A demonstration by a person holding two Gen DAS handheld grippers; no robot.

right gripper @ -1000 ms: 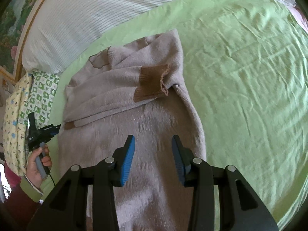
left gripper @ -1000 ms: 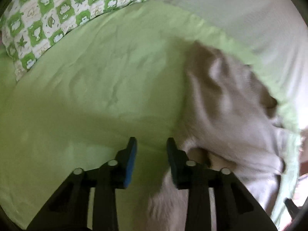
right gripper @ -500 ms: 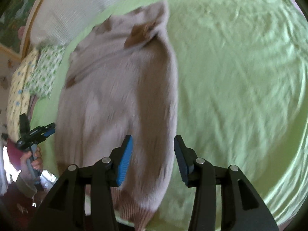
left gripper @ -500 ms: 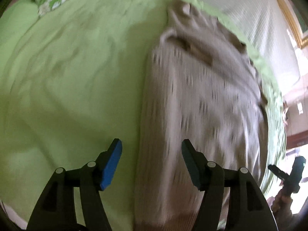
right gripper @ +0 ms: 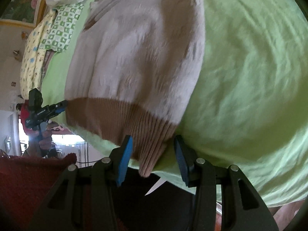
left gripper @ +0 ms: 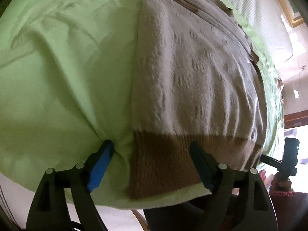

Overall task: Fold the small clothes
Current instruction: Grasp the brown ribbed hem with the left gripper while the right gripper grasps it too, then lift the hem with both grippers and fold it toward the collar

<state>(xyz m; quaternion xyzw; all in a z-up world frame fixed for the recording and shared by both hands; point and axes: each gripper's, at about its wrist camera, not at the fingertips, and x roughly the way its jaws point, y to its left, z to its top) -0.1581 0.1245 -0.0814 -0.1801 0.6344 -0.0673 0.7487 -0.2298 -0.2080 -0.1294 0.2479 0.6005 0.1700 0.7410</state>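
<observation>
A beige knit sweater (left gripper: 192, 67) with a brown ribbed hem (left gripper: 163, 154) lies flat on the green bedsheet (left gripper: 57, 77), its sleeves folded across the top. My left gripper (left gripper: 151, 144) stands over the hem's left corner. Its jaws are opening wide: one fingertip dents the sheet, the other rests on the hem, and the pads do not press the knit. At the hem's right corner (right gripper: 150, 154) my right gripper (right gripper: 153, 138) is open. That corner hangs loose between its blue pads, over the bed's edge.
A green-and-white checked pillow (right gripper: 59, 28) and a yellow one (right gripper: 30, 57) lie at the head of the bed. The mattress edge runs just below both grippers, with pale floor (left gripper: 115, 219) beneath. A red sleeve (right gripper: 28, 182) is at the lower left.
Both grippers have swept from the sweater's upper part down to its brown hem at the bed's near edge. The left jaws have spread much wider. The sweater has stayed flat.
</observation>
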